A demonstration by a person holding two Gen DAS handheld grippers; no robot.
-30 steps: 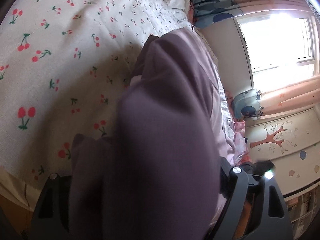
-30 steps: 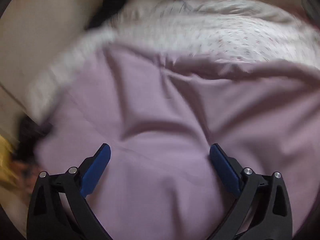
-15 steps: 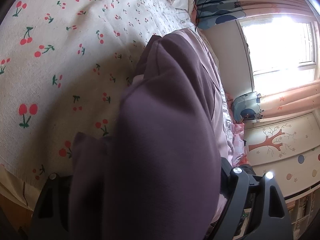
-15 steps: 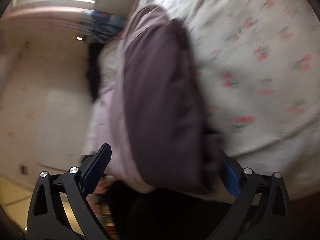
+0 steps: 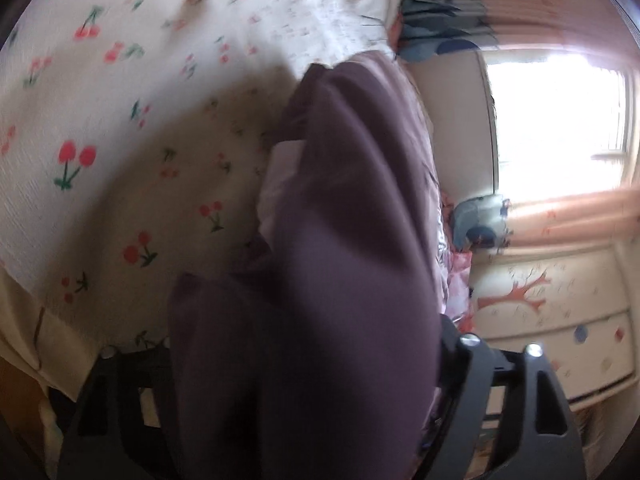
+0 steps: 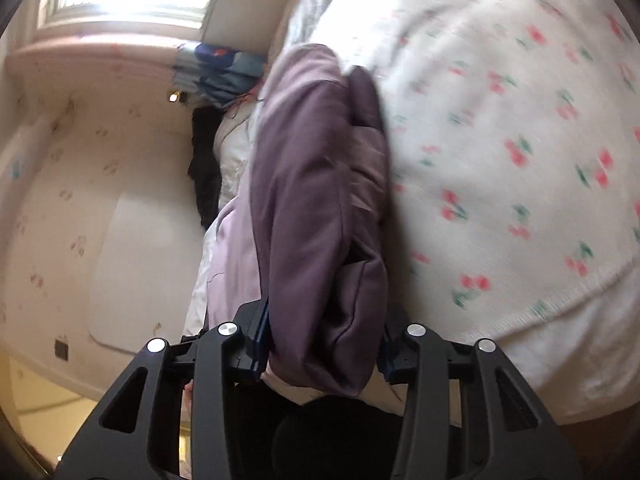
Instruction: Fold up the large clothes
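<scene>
A purple garment lies folded into a thick, long bundle on the cherry-print bed cover. My left gripper is turned on its side at one end of the bundle. Its jaws stand wide, with the thick fold filling the gap and hiding the pads. In the right wrist view the same garment runs away from my right gripper, which sits at the other end. The right jaws are closing, and the blue pads press into the folded cloth from both sides.
The bed cover spreads wide beside the bundle. A bright window and a cabinet painted with a tree stand past the bed. Blue patterned fabric and a dark piece of clothing lie near the bed's far edge.
The right gripper swung from over the flat purple cloth to the bundle's end, rolled onto its side, and narrowed its jaws onto the fold. The left view rolled slightly.
</scene>
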